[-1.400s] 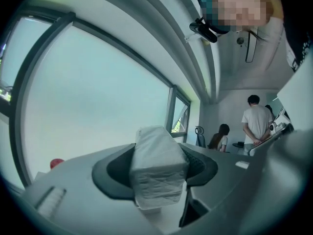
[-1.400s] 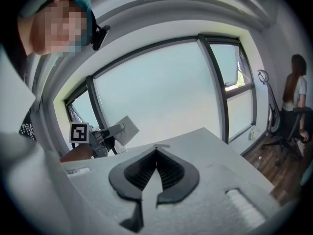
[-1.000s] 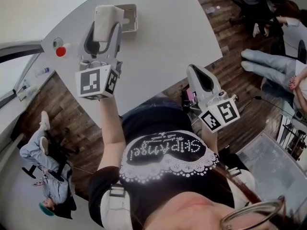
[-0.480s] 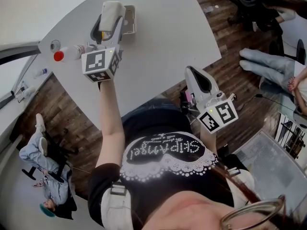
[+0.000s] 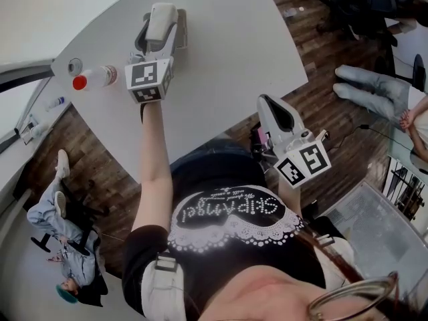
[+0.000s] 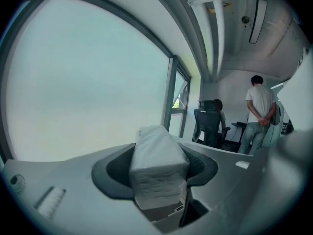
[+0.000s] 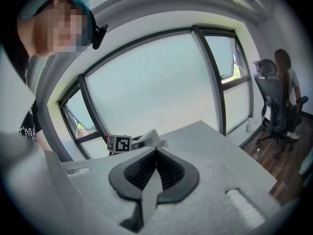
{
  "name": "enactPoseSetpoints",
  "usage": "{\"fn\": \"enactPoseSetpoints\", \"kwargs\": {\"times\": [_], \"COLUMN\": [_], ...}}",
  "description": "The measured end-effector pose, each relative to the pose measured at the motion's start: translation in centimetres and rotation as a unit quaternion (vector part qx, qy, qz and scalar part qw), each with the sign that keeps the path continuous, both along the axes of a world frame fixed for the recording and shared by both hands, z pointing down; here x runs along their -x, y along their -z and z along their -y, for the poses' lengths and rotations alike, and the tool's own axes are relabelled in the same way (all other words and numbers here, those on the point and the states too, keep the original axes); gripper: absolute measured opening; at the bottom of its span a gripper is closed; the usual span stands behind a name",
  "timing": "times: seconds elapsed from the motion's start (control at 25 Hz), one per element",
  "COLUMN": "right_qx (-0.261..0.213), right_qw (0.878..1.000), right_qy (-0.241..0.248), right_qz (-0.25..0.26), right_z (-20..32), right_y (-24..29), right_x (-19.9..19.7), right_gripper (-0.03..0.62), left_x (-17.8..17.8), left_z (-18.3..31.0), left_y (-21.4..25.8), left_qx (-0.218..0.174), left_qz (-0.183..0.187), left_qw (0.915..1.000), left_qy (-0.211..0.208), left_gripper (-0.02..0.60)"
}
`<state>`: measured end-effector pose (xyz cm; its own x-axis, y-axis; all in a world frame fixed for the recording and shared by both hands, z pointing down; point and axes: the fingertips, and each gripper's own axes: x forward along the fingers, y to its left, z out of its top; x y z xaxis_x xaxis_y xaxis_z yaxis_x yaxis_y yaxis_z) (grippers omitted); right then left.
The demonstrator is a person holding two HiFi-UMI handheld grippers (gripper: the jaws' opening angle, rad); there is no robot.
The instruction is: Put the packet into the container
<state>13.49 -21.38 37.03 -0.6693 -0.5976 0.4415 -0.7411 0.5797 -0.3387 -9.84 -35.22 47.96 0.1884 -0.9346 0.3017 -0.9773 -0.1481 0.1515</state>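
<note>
Here, the white packet sits clamped between the two jaws of the left gripper, which stand wide around it and press on both of its sides. In the left gripper view the packet is a soft, wrapped block, upright and filling the gap between the dark jaw pads. From the head view, the packet is held over the far part of the grey table, right above the container, of which only a thin edge shows beside the gripper; whether the packet touches the container cannot be told. The left gripper's marker cube faces the camera, and the person's bare left arm stretches out behind it. Just left of that cube a clear bottle with a red cap lies on its side on the table. The right gripper is held well apart from all this, near the person's body beyond the table's near edge, its jaws pressed together with nothing between them. The person wears a black top with white lace trim. Around the table lies a dark wooden floor, with another person in jeans seated at lower left.
</note>
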Motion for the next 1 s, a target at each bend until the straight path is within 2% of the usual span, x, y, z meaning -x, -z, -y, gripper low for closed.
{"fn": "enactPoseSetpoints", "kwargs": {"times": [0.36,0.72,1.0], "right_qx": [0.004,0.005,0.005], "right_qw": [1.0,1.0,1.0], "right_qy": [-0.002,0.0,0.001], "right_qz": [-0.001,-0.001,0.0], "right_z": [0.1,0.0,0.0], "right_y": [-0.1,-0.2,-0.1], "right_x": [-0.2,-0.2,-0.2], "right_gripper": [0.002,0.003,0.003], "left_x": [-0.2,-1.0,-1.1], "left_z": [0.7,0.8,0.8], "left_y": [-2.6,-3.3,-3.2], "left_qx": [0.005,0.028,0.029], "left_qz": [0.076,0.101,0.098], "left_qw": [0.997,0.9941,0.9942], "left_qy": [-0.015,-0.027,-0.033], "left_gripper": [0.273,0.293,0.299]}}
